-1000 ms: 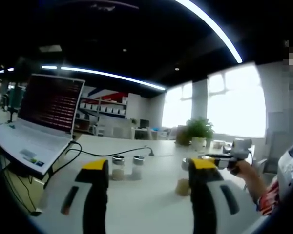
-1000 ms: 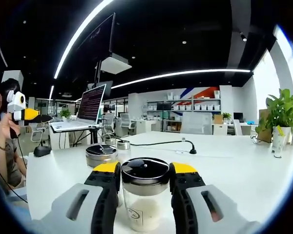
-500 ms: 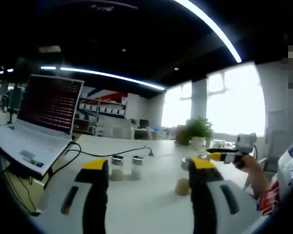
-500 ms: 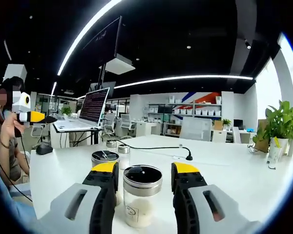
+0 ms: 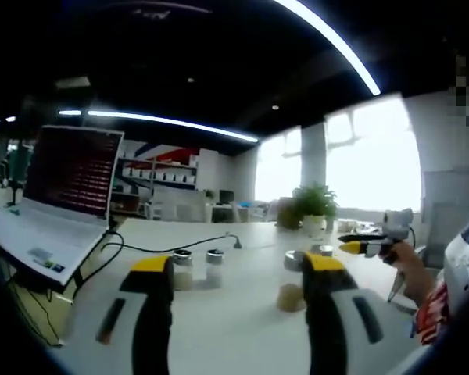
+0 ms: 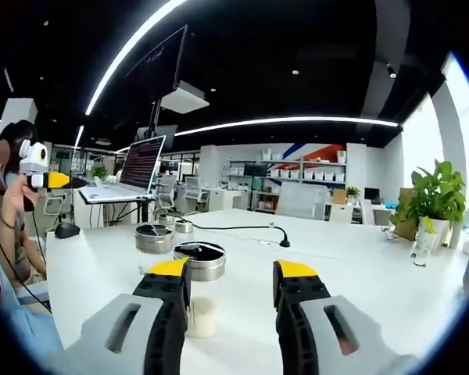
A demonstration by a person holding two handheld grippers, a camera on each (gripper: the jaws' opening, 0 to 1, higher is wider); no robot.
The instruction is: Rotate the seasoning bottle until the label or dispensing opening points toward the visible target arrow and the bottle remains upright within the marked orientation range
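Open-plan office, dark ceiling (image 6: pixel 297 47) overhead with long bright light strips (image 6: pixel 289 121) curving across it. Big windows (image 5: pixel 371 168) blaze white on one side. White shelving (image 6: pixel 313 173) with a red and blue stripe above lines the far wall, desks and office chairs (image 6: pixel 191 190) ranged in front of it.

Seasoning bottle (image 6: pixel 201 291): clear glass, dark metal-rimmed lid, pale powder inside, upright on white table (image 6: pixel 359 266).
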